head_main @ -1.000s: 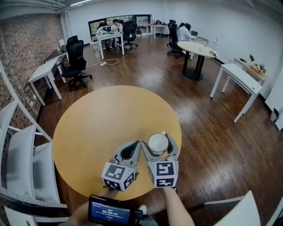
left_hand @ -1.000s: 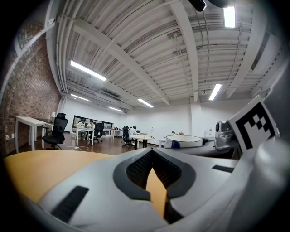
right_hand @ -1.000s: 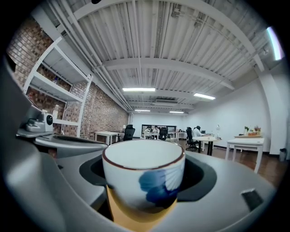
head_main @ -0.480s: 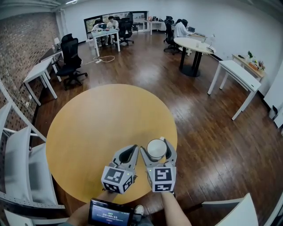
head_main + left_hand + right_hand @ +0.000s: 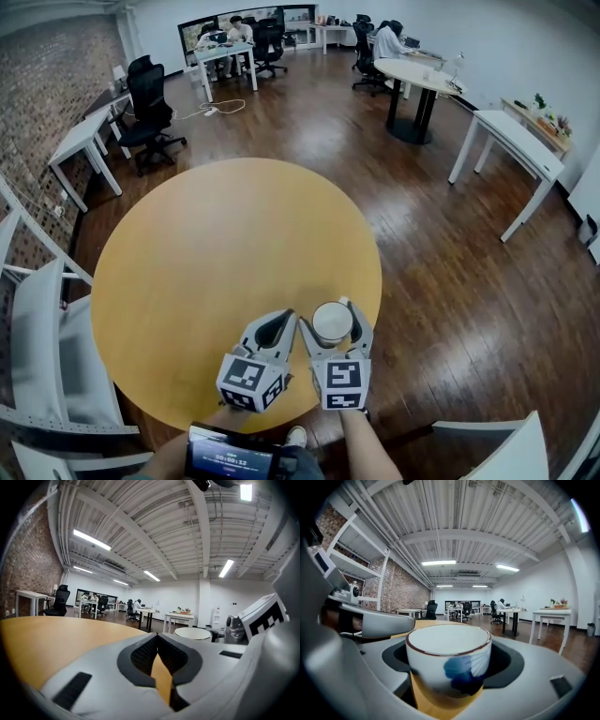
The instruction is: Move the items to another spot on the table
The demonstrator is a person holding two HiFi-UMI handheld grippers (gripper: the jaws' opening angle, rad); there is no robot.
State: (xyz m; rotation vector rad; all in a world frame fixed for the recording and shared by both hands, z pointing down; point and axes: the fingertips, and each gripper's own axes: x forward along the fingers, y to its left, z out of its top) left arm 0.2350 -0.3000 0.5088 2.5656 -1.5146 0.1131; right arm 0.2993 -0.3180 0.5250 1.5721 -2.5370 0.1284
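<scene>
Tabletop (image 5: pixel 206 253): round, yellow wood, bare except near its near edge, where both grippers are.
Right gripper (image 5: pixel 328 315): grasping the cup, one jaw pressed to each side of it, jaws spread wide around its body.
Cup (image 5: pixel 332 322): white with a brown rim and a blue brush mark on its side, upright, mouth up and empty. It sits over the near edge of the tabletop, a little right of the middle. Whether its base touches the wood cannot be told.
Left gripper (image 5: pixel 284 319): clenched, with its jaw tips meeting and nothing between them. It is just beside the right gripper, on its left, over the same near edge.
Marker cubes: one on the back of each gripper, toward the person.
Screen (image 5: pixel 232 459): a small dark device below the near edge, at the person's body.
Chairs (image 5: pixel 47 347): white, off the left edge of the tabletop.
Floor (image 5: pixel 441 281): dark wood boards, with desks and seated people far off.
</scene>
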